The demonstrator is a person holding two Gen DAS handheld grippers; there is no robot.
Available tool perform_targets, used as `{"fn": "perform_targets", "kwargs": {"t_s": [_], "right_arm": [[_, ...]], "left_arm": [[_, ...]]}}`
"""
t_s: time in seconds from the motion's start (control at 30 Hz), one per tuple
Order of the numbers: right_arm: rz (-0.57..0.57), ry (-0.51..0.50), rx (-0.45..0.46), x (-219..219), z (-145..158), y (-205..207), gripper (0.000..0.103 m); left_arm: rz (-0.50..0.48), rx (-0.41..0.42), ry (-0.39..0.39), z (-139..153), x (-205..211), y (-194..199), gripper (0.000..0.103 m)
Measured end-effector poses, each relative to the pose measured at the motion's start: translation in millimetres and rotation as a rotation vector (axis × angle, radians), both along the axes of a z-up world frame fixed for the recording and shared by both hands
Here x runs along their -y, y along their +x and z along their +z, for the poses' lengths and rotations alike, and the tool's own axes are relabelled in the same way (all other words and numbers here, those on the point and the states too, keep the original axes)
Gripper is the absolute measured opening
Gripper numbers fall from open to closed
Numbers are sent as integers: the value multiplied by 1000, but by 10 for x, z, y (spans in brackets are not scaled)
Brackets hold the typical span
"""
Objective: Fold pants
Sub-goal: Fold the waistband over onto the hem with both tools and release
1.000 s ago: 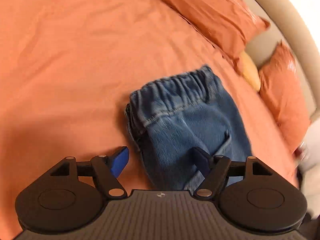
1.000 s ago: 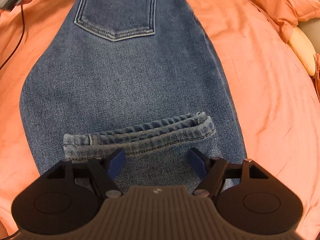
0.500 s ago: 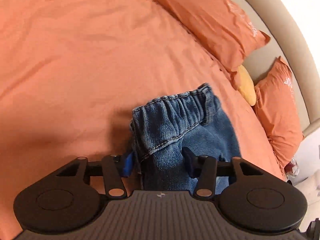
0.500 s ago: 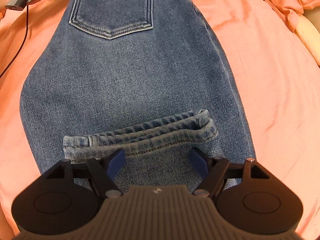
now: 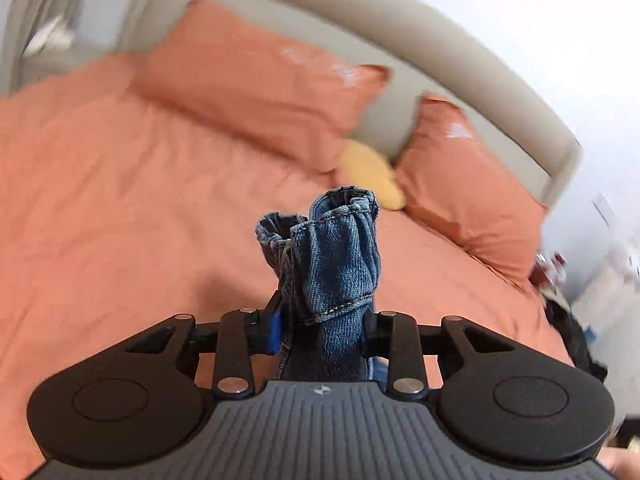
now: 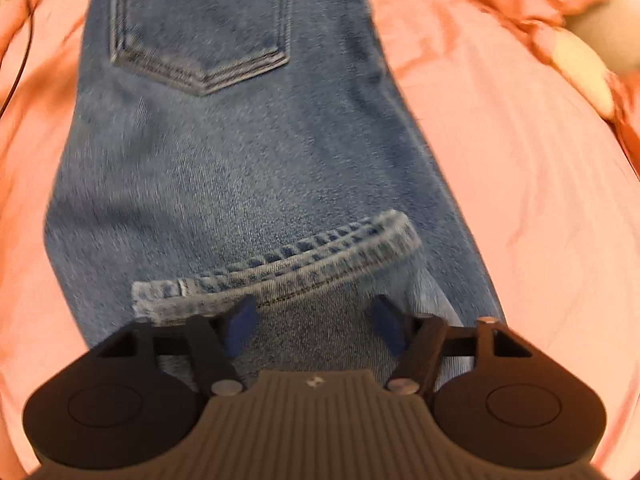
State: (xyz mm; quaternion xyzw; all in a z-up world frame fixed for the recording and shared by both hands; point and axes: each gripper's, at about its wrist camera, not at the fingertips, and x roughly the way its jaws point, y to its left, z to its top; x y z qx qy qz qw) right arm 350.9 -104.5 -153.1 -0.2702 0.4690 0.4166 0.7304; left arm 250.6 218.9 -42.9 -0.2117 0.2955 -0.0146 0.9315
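Blue denim pants lie on the orange bed sheet, back pocket facing up and the leg hems folded onto the seat. My left gripper is shut on the bunched elastic waistband and holds it lifted above the bed. My right gripper is open, its blue fingertips just above the denim below the hems, holding nothing.
Two orange pillows and a yellow cushion lean on the beige headboard in the left wrist view. A dark cable runs along the sheet at the left of the right wrist view.
My left gripper closed on the waistband and raised it, tilting up toward the headboard. In the right wrist view the pants slid nearer and are blurred; the right gripper stayed open.
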Motion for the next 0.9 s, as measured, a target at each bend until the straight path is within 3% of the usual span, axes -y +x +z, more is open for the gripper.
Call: {"fn": "perform_targets", "kwargs": {"t_s": [0.23,0.43,0.57,0.73,0.9], "right_arm": [[-226,129,-28,806,376,-261,53],[-402,163,-13,1473,527,-563,53],[-477,186,-16,1858,526,-728,54],[-555,206,-24,2236,474,-888,54],[-622,216,-61,2545,361,-976,54]], "left_arm": [[-120,56,209,551,1103,-150,35],[-260,87,400,618,2205,-268,35],[-383,55,505,377,2946,-248,34],[-515,-2,623,-161,3728,-230,34],[-655,-82,719,-788,4167,-386,35]]}}
